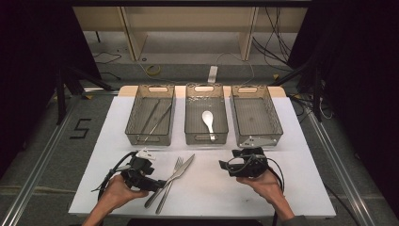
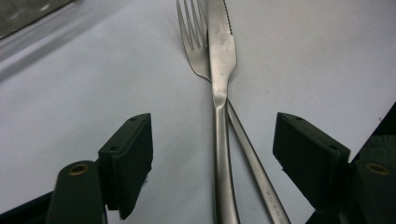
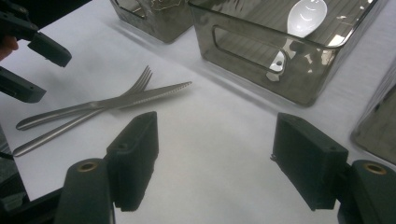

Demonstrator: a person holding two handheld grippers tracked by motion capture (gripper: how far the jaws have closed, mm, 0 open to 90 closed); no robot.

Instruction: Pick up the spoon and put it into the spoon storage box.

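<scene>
A white counter (image 1: 291, 183) stands on a grey floor, with three clear bins along its far edge: the left bin (image 1: 150, 114) holds thin metal sticks, the middle bin (image 1: 206, 114) a white spoon (image 1: 208, 121), and the right bin (image 1: 255, 114) nothing visible. In the high view a knife (image 1: 181, 170) lies across a fork (image 1: 169, 183) on the near counter, between the left gripper (image 1: 157, 184), just beside their handles, and the right gripper (image 1: 221, 165), well apart from them. In the left gripper view the jaws stand open on either side of the knife (image 2: 220, 93) and fork (image 2: 196, 42) handles, touching neither. In the right gripper view the jaws are open over bare counter, with the crossed knife (image 3: 140, 98) and fork (image 3: 93, 114) ahead to the left, the left gripper (image 3: 35, 70) beyond them, and the spoon (image 3: 306, 16) in its bin (image 3: 261, 51).
</scene>
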